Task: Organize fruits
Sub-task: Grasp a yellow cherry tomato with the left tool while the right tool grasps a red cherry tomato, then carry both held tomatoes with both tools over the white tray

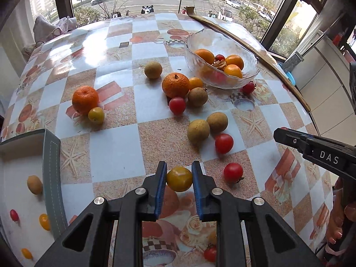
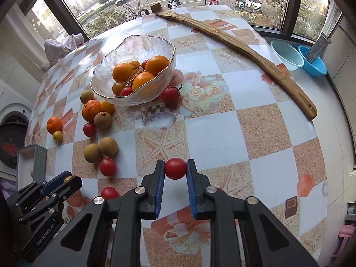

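My left gripper (image 1: 179,173) is shut on a yellow cherry tomato (image 1: 179,179), held above the table near its front edge. My right gripper (image 2: 175,169) is shut on a red cherry tomato (image 2: 175,168), also above the table. A glass bowl (image 1: 195,42) (image 2: 153,42) holds oranges and small tomatoes. Loose mandarins (image 1: 85,99), longans (image 1: 198,131) and red tomatoes (image 1: 223,143) lie scattered on the table. A white tray (image 1: 17,155) at the left holds a longan (image 1: 34,184) and small tomatoes.
A long wooden stick (image 2: 240,51) lies along the table's far right side. Two blue basins (image 2: 287,54) sit on the sill at the right. The right gripper shows at the right edge of the left wrist view (image 1: 280,133). A window lies beyond the table.
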`<act>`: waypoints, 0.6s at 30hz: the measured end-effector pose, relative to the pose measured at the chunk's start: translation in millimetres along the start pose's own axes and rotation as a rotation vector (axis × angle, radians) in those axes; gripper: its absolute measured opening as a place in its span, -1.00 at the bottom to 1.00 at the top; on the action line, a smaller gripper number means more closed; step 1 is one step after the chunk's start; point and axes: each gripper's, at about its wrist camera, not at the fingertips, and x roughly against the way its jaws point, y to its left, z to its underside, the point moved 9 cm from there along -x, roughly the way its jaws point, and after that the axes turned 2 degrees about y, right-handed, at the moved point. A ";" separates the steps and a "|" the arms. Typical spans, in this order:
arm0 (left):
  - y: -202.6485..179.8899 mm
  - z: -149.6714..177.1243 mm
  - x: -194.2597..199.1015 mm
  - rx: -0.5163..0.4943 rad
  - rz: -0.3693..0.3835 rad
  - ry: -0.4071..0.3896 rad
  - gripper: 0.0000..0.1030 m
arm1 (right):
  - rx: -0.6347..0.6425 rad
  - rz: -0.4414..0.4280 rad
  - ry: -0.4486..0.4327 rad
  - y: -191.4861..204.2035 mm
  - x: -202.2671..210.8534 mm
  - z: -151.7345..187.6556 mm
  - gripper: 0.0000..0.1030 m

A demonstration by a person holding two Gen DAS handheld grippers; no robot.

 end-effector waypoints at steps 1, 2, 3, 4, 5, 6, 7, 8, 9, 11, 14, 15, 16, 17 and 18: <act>2.2 1.5 3.7 0.000 -0.001 -0.002 -0.53 | 0.002 -0.005 0.003 2.3 2.4 2.8 -0.59; 4.3 2.9 7.2 0.001 -0.001 -0.006 -0.53 | 0.003 -0.010 0.006 4.3 4.6 5.5 -0.59; 6.9 3.7 10.4 0.003 -0.001 -0.008 -0.53 | 0.004 -0.013 0.008 6.8 7.0 7.6 -0.59; 9.3 4.7 13.5 0.006 -0.001 -0.010 -0.53 | 0.005 -0.017 0.009 9.1 9.2 9.4 -0.59; 11.8 6.5 16.7 0.009 -0.001 -0.012 -0.53 | 0.006 -0.021 0.011 11.9 11.3 11.0 -0.59; 14.4 8.2 19.8 0.013 -0.001 -0.013 -0.53 | 0.008 -0.024 0.013 14.8 13.2 12.4 -0.59; 17.3 10.1 23.0 0.015 -0.003 -0.014 -0.53 | 0.009 -0.029 0.014 18.0 14.9 13.8 -0.59; 20.5 12.1 26.4 0.019 -0.005 -0.016 -0.53 | 0.012 -0.033 0.016 21.7 16.6 15.5 -0.59; 23.9 14.2 29.8 0.024 -0.006 -0.018 -0.53 | 0.016 -0.037 0.018 25.2 17.9 16.9 -0.59; 32.0 18.8 37.3 0.037 -0.012 -0.023 -0.53 | 0.024 -0.044 0.024 33.5 20.0 19.6 -0.59; 47.7 27.4 50.6 0.067 -0.021 -0.031 -0.53 | 0.045 -0.060 0.033 51.3 23.3 24.5 -0.59; 53.6 30.5 55.0 0.077 -0.026 -0.034 -0.53 | 0.054 -0.066 0.037 58.1 24.0 25.9 -0.59; 59.9 33.5 58.8 0.087 -0.032 -0.036 -0.53 | 0.064 -0.074 0.040 65.7 24.8 27.5 -0.59; 66.8 37.1 63.3 0.096 -0.040 -0.038 -0.53 | 0.075 -0.082 0.044 73.8 25.4 29.5 -0.59; 74.3 41.1 67.9 0.106 -0.048 -0.041 -0.53 | 0.088 -0.090 0.049 82.5 25.7 31.5 -0.59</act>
